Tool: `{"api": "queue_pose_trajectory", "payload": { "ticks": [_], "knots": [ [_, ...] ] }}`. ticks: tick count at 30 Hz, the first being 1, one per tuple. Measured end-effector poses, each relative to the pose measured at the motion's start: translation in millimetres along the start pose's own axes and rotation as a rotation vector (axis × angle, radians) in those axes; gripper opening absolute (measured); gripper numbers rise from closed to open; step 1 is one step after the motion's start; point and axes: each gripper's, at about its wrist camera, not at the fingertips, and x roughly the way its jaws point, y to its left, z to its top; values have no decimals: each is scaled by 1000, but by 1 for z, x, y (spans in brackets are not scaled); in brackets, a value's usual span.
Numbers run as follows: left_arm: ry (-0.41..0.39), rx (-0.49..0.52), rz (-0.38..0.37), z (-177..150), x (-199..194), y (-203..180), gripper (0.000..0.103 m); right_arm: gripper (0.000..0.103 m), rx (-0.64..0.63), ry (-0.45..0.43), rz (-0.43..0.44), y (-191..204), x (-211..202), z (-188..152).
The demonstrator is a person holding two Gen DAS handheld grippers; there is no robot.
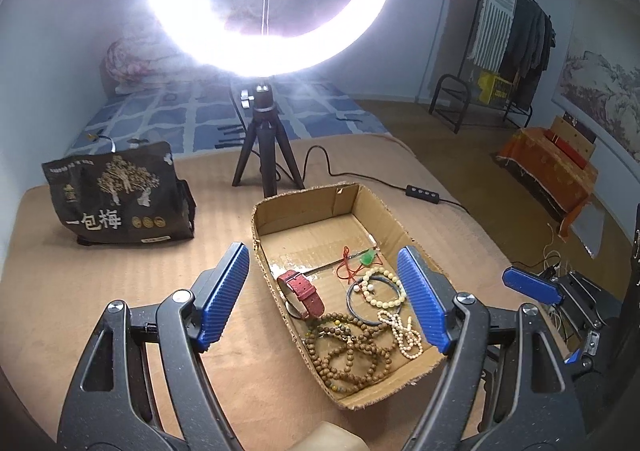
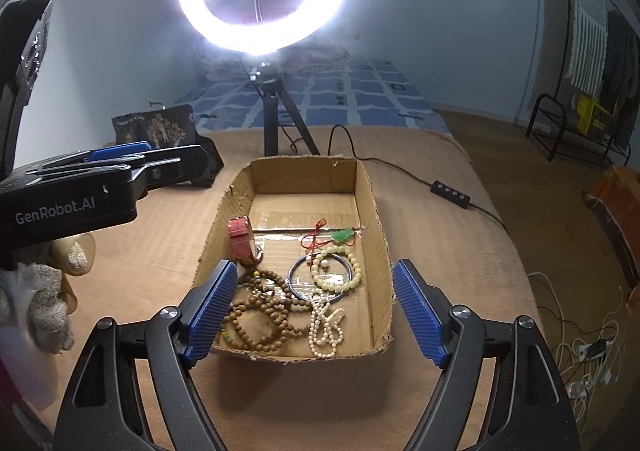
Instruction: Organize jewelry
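Observation:
A shallow cardboard box [image 1: 384,207] [image 2: 372,187] on the tan bed cover holds the jewelry: a red-strapped watch [image 1: 303,293] [image 2: 241,241], brown wooden bead strands [image 1: 348,355] [image 2: 260,315], a white pearl necklace [image 1: 404,335] [image 2: 324,327], a cream bead bracelet [image 1: 386,289] [image 2: 338,267], a dark bangle [image 1: 360,309] [image 2: 298,279] and a green pendant on red cord [image 1: 366,259] [image 2: 343,237]. My left gripper [image 1: 326,297] is open and empty over the box's near left side. My right gripper [image 2: 314,309] is open and empty over the box's near end.
A ring light on a black tripod [image 1: 266,155] [image 2: 276,119] stands behind the box, its cable and switch [image 1: 424,193] [image 2: 450,189] trailing right. A dark snack bag [image 1: 116,199] [image 2: 160,131] stands at the left. Cables and a power strip [image 2: 588,355] lie on the floor at right.

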Motion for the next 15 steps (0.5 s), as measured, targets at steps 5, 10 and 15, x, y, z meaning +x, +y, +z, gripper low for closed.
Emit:
{"api": "queue_pose_trajectory", "payload": {
  "ticks": [5, 10, 15],
  "knots": [
    [-27, -4, 1, 1, -28, 1, 79, 80, -25, -31, -17, 10, -22, 4],
    [-60, 1, 7, -1, -61, 0, 79, 80, -42, -68, -41, 20, -51, 6],
    [-90, 12, 22, -7, -97, 1, 86, 80, -49, -100, -67, 28, -78, 4]
  ]
}}
